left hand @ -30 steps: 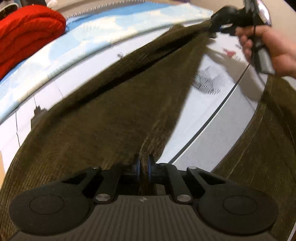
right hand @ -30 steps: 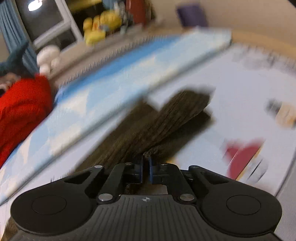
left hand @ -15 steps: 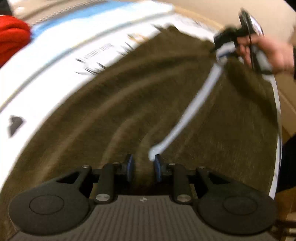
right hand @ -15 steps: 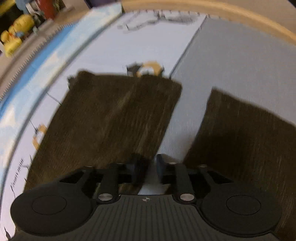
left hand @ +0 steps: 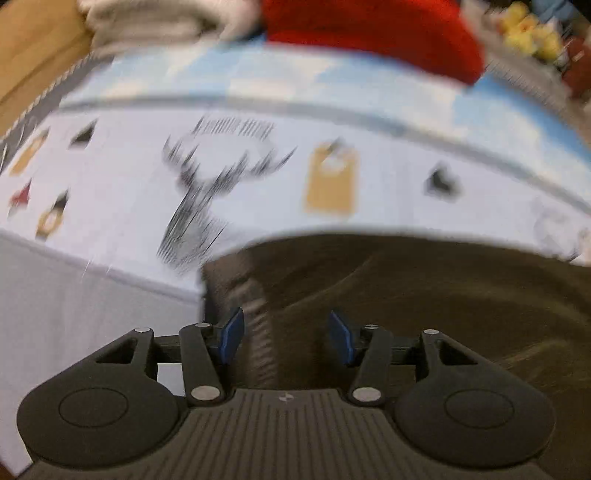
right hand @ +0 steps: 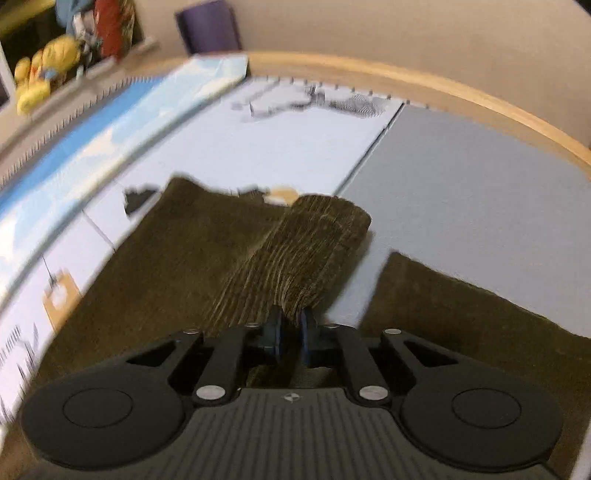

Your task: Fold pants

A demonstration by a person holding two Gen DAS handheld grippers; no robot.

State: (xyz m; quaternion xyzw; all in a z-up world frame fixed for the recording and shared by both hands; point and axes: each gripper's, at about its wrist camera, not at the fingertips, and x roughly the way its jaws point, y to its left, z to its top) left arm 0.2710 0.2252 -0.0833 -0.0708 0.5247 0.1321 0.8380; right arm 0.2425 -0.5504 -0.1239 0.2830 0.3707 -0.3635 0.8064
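The dark olive corduroy pants (left hand: 406, 295) lie on a white printed mat (left hand: 110, 192). In the left wrist view my left gripper (left hand: 286, 334) is open, its blue pads apart just above the cloth near a pant corner, holding nothing. In the right wrist view my right gripper (right hand: 291, 334) is shut on a fold of one pant leg (right hand: 295, 258), which lifts a little off the mat. The other pant leg (right hand: 461, 325) lies flat at the right. The view is motion-blurred.
A red folded garment (left hand: 369, 33) and a pale cloth pile (left hand: 155, 22) sit beyond the mat's blue band (left hand: 332, 74). Yellow toys (right hand: 40, 74) stand at the back. A wooden edge (right hand: 443, 85) and grey mat panel (right hand: 461, 177) lie ahead of the right gripper.
My left gripper has opened, let go of the pants and swung to face the mat's far side. My right gripper, slightly open half a second ago, has closed on the pant leg.
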